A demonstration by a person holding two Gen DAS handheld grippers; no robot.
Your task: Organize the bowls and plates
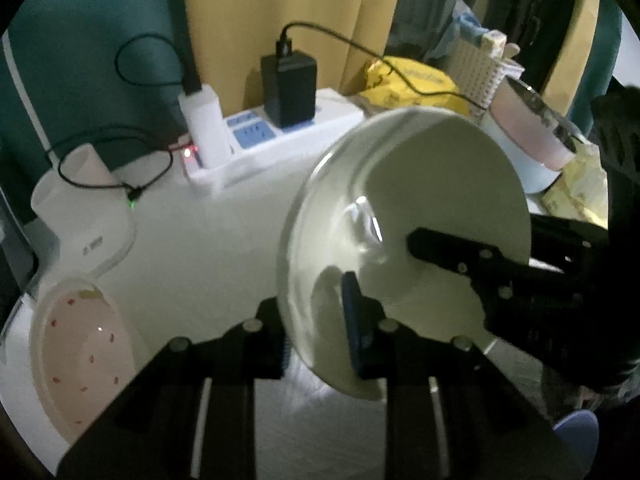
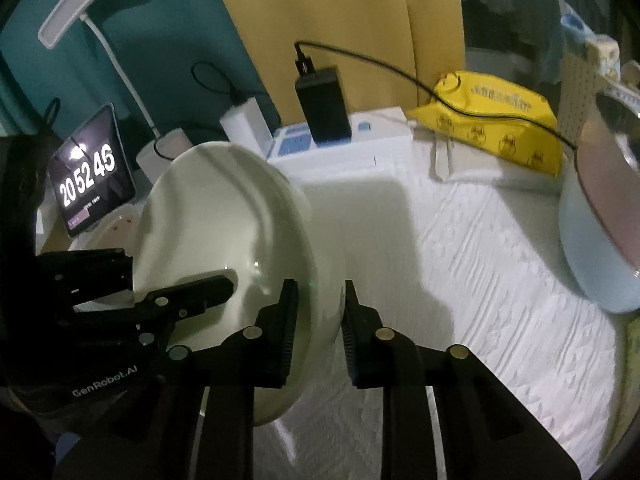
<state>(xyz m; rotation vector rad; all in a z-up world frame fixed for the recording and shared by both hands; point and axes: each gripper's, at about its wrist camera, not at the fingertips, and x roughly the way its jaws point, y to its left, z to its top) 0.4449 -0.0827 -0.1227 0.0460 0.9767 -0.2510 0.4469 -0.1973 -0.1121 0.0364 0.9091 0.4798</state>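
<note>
A white plate (image 1: 420,184) stands tilted on its edge above the white tablecloth, held from two sides. In the left wrist view my left gripper (image 1: 316,320) is shut on its lower rim, one pad on each face. One finger of the right gripper (image 1: 440,250) lies across the plate's face from the right. In the right wrist view my right gripper (image 2: 320,296) is shut on the plate (image 2: 208,208) at its rim, and a finger of the left gripper (image 2: 212,290) reaches over the plate from the left. A pink bowl (image 1: 80,360) with red dots sits at the near left.
Along the back stand a white power strip (image 1: 280,136) with a black charger (image 1: 288,88) and cables, a yellow bag (image 2: 492,120) and a white basket (image 1: 480,76). A pale blue pot (image 2: 592,240) is at the right. A clock screen (image 2: 90,176) and a lamp (image 2: 80,0) are at the left.
</note>
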